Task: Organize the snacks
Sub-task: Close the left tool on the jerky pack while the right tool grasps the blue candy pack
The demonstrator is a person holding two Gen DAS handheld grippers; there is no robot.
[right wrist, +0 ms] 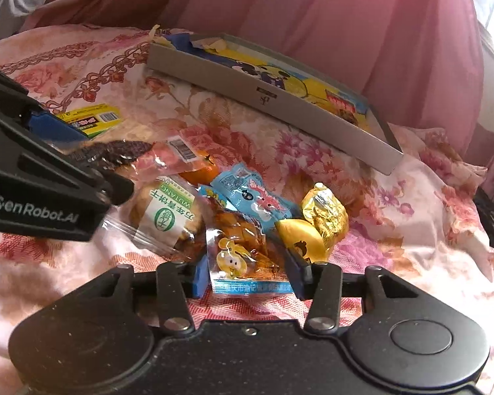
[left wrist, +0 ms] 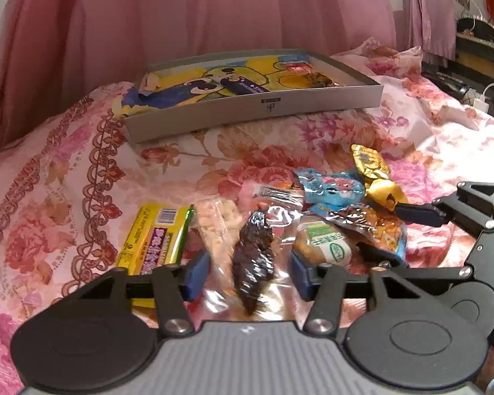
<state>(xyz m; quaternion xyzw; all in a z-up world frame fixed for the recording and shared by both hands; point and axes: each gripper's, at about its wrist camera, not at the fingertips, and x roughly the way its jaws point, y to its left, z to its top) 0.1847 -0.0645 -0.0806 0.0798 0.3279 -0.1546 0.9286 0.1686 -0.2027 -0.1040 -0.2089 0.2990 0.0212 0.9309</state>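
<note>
My left gripper (left wrist: 248, 273) is open and low over the snack pile, its blue pads on either side of a dark dried snack in a clear wrapper (left wrist: 253, 256); I cannot tell whether they touch it. The right wrist view shows the same gripper (right wrist: 105, 161) and dark snack (right wrist: 115, 149) at the left. My right gripper (right wrist: 247, 276) is open too, straddling a clear packet with a yellow cartoon figure (right wrist: 240, 253). A shallow grey box (left wrist: 257, 108) lined with cartoon paper lies behind the pile and holds a blue bar (left wrist: 243, 86) and a red-labelled snack (left wrist: 308, 71).
Several loose snacks lie on the pink floral bedspread (left wrist: 66, 177): a yellow-green packet (left wrist: 154, 237), a green-labelled bun (right wrist: 168, 220), a light blue packet (right wrist: 250, 197) and gold wrapped pieces (right wrist: 326, 210). Pink curtains (left wrist: 181, 16) hang behind the box. Dark furniture (left wrist: 477, 52) stands at the far right.
</note>
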